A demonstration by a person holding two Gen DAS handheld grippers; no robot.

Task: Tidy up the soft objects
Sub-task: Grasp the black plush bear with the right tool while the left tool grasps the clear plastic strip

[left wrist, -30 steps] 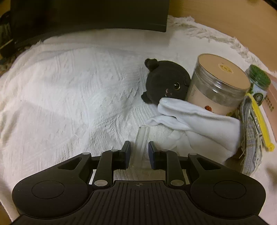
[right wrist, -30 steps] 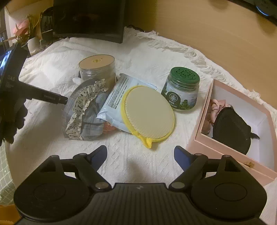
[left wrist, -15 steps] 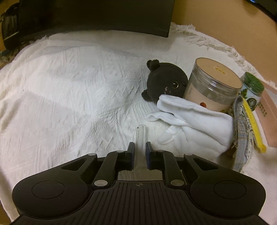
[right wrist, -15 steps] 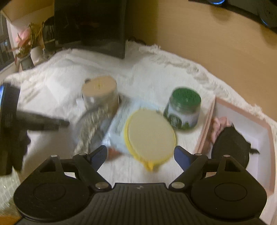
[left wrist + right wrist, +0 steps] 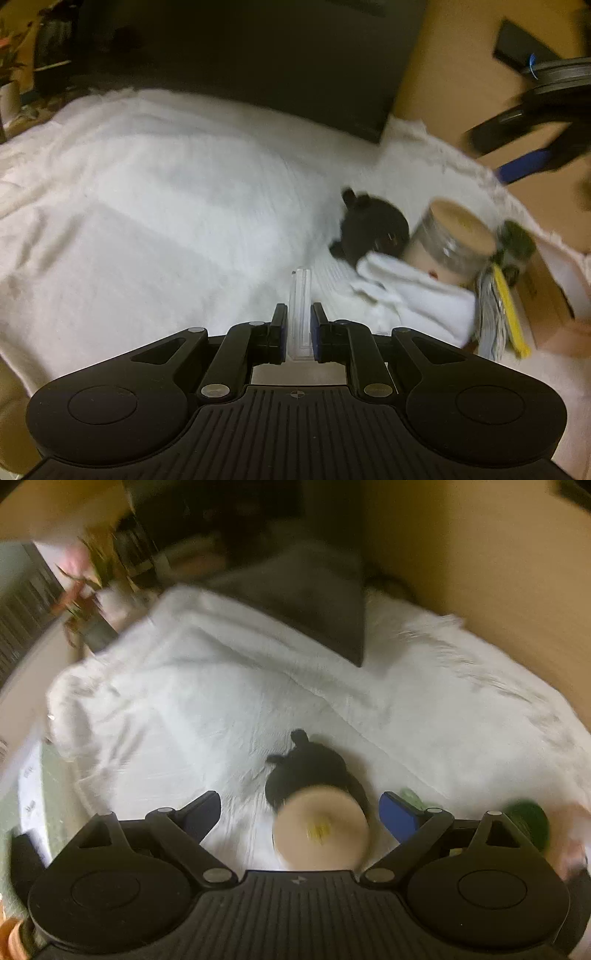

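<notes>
A black plush toy lies on the white cloth, against a clear jar with a tan lid. A white soft cloth item lies in front of both. My left gripper is nearly closed around a clear plastic strip, low over the cloth, left of the pile. My right gripper is wide open and empty, hovering above the jar and the plush. It also shows in the left wrist view at the upper right. Both views are blurred.
A green-lidded jar, a yellow-rimmed flat object with grey patterned fabric and a pink box sit right of the pile. A dark monitor stands at the back. A potted plant stands off the table's left.
My right gripper has swung left and forward, from facing the yellow object and pink box to hovering over the jar and plush. My left gripper pulled back and tilted up, still pinching the strip.
</notes>
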